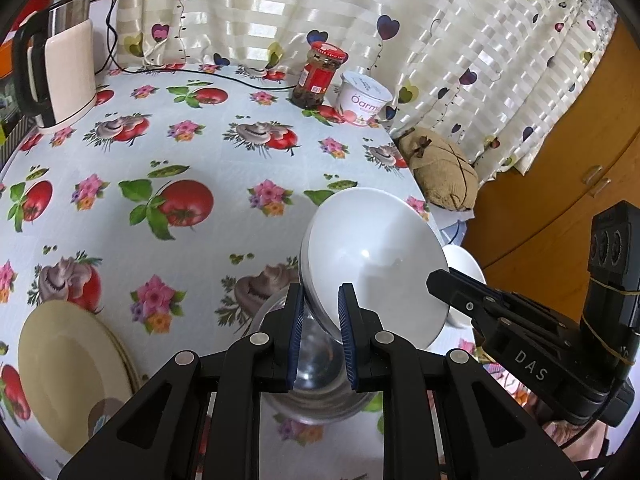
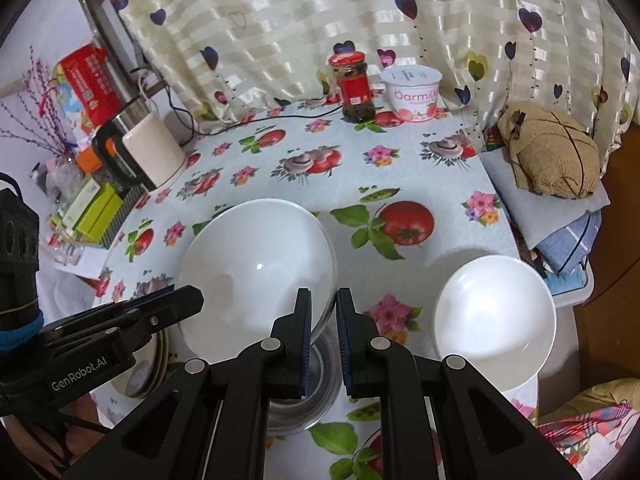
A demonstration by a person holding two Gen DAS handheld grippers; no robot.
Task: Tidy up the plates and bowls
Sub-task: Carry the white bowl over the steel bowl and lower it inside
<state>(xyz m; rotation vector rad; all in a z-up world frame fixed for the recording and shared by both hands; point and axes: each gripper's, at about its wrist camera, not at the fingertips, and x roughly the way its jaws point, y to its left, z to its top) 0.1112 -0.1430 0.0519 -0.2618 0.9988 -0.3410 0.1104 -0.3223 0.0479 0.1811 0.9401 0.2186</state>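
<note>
two grippers meet at one large white bowl — the left gripper is clenched on its rim, tilting it above a steel bowl. the right gripper — slightly parted, grasps nothing. a smaller white bowl sits just beside.

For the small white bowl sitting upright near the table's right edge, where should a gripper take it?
Pinch the rim of the small white bowl, coming from above on its near side with one finger inside. It sits upright, open-side up, so the thin rim is the only pinchable part.
</note>
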